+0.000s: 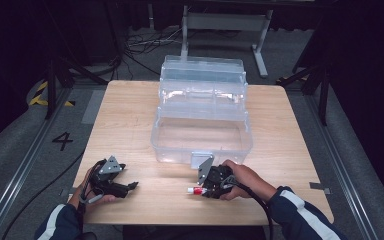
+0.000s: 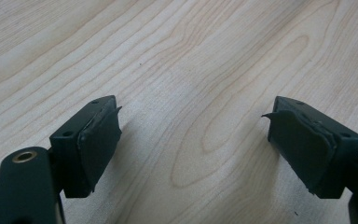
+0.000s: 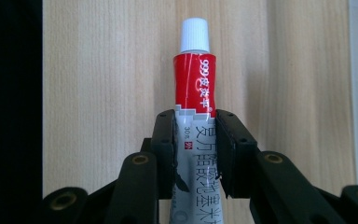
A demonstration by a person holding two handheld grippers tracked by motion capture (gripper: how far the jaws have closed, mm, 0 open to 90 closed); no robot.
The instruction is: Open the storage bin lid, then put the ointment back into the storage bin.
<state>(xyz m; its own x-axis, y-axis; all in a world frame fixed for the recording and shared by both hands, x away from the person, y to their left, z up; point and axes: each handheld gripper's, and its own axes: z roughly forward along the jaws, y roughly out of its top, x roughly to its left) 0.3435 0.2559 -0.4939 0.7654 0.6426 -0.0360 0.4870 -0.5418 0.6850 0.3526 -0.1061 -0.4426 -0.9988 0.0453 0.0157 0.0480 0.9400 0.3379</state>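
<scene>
Dark floor with loose cables surrounds the pale wooden table [image 1: 130,130] at which we work. Toward the far side of the table stands a clear plastic box [image 1: 201,135] with its stepped trays folded open and back, its front wall with a small latch facing us.

Our right gripper [image 3: 196,140] lies low over the near part of the table, just in front of the box and pointing to the left in the high view. Its jaws are clamped on a tube [image 3: 196,93] of ointment, one pad pressing each side of the grey lower body. The red upper part and the white cap stick out past the jaw tips, and in the high view the tube [image 1: 196,190] shows as a short red and white piece at the gripper's nose. In the right gripper view the edge of the box runs along the right side.

Our left gripper [image 2: 193,135] rests near the left front corner of the table, well apart from the box and the tube. Its jaws stand wide apart with bare wood between them.
</scene>
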